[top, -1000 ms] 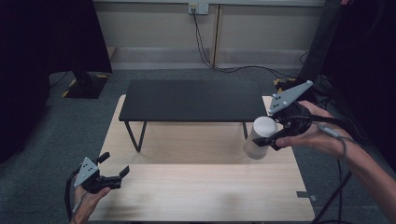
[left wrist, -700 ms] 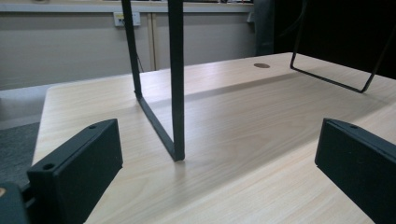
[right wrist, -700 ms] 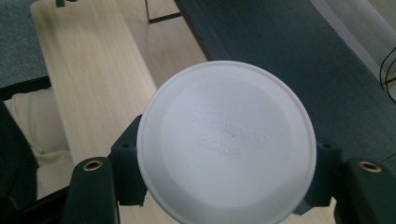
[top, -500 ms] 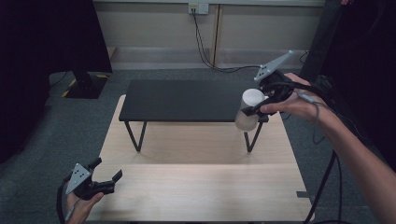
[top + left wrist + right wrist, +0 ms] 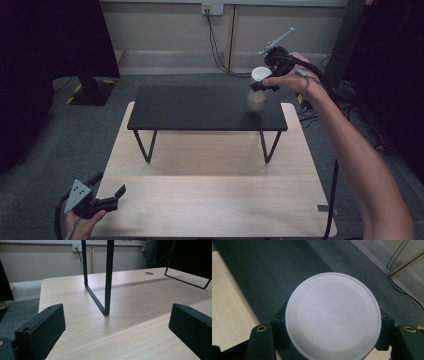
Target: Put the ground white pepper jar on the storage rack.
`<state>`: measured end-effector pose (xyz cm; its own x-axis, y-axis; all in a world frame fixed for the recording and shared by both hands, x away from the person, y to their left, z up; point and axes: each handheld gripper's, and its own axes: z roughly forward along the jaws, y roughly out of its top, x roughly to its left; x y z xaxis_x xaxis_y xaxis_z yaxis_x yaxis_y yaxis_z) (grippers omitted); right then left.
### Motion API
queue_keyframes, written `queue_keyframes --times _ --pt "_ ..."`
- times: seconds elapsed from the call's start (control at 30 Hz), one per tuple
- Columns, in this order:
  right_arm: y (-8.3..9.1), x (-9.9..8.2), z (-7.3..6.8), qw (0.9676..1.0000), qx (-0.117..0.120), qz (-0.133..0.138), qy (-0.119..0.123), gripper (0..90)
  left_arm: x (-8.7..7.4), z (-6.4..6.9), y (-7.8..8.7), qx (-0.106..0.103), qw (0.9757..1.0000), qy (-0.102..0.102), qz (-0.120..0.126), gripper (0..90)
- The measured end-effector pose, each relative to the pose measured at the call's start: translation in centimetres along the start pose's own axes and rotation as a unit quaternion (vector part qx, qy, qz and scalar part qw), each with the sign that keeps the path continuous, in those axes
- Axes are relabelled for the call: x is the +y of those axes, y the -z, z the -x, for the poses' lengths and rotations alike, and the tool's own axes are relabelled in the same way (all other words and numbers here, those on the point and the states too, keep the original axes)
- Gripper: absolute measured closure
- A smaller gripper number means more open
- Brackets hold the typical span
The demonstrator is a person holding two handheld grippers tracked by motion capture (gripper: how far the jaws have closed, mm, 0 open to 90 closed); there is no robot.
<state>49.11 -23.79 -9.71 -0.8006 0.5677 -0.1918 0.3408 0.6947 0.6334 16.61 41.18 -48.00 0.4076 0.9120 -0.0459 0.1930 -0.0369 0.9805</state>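
Note:
A white-lidded seasoning bottle [image 5: 259,86] hangs in the air over the right end of the black shelf table [image 5: 200,107], with my right gripper [image 5: 263,82] shut on it. In the right gripper view the round white lid [image 5: 333,316], embossed "Seasoning Bottle", sits between the two black jaws, above the shelf's dark top. My left gripper [image 5: 111,192] is open near the front left corner of the wooden table [image 5: 215,200]. In the left gripper view its jaws stand wide apart with nothing between them, facing the shelf's black metal leg [image 5: 107,277].
The black shelf stands on thin metal legs [image 5: 267,145] on the back half of the wooden table. Grey carpet surrounds the table. A wall socket [image 5: 212,8] with hanging cables is at the back, and dark curtains [image 5: 50,45] hang at both sides.
My right gripper has carried the bottle up and away, from beside the shelf's right front to above its right end. My left gripper has drifted slightly toward the front left corner, still open.

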Motion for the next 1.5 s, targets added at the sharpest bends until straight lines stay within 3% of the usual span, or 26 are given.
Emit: queue_keyframes --times 0.2,0.3,0.5,0.63,0.8,0.93,1.03,1.07,1.1,1.23,1.3,1.5 --pt "-1.9 1.0 1.2 0.9995 -0.028 0.001 -0.018 34.3 0.0 -0.1 -0.1 -0.002 1.0000 -0.003 0.000 0.0" --pt "-2.9 0.8 2.8 0.9984 -0.028 0.013 -0.047 34.3 0.0 -0.1 -0.1 0.000 1.0000 -0.001 -0.001 0.0" --pt "-3.7 0.4 4.1 0.9974 -0.028 0.011 -0.065 34.3 0.0 -0.1 -0.2 0.001 1.0000 -0.002 -0.004 0.0" --pt "-4.2 0.3 4.6 0.9971 -0.028 0.005 -0.070 34.3 0.1 0.0 -0.2 0.000 1.0000 -0.006 -0.006 0.0" --pt "-4.4 -0.7 5.3 0.9956 -0.020 0.024 -0.089 34.2 0.1 -0.1 -0.3 -0.001 1.0000 -0.006 -0.006 0.0" --pt "-4.4 -1.2 5.1 0.9946 -0.026 0.032 -0.095 33.3 0.1 0.0 -0.3 -0.001 1.0000 -0.007 -0.006 0.0" --pt "-4.4 -1.4 4.8 0.9938 -0.035 0.036 -0.099 27.7 0.2 0.0 -0.3 -0.002 0.9999 -0.008 -0.007 0.0" --pt "-4.4 -1.4 4.9 0.9937 -0.034 0.035 -0.101 26.0 0.2 0.0 -0.3 -0.002 0.9999 -0.009 -0.007 0.0" --pt "-4.2 -1.8 5.0 0.9919 -0.031 0.043 -0.115 17.8 0.2 0.0 -0.4 -0.002 0.9999 -0.009 -0.005 0.0" --pt "-3.1 -2.2 4.7 0.9923 -0.040 0.053 -0.105 14.0 0.1 -0.1 -0.5 -0.004 0.9999 -0.007 -0.007 0.0" --pt "-2.0 -2.8 4.8 0.9913 -0.032 0.068 -0.109 13.3 0.1 -0.1 -0.5 -0.007 0.9999 -0.009 -0.007 0.0" --pt "2.3 -4.3 3.5 0.9910 -0.041 0.087 -0.093 10.7 0.2 0.0 -0.7 -0.011 0.9998 -0.012 -0.008 0.0"
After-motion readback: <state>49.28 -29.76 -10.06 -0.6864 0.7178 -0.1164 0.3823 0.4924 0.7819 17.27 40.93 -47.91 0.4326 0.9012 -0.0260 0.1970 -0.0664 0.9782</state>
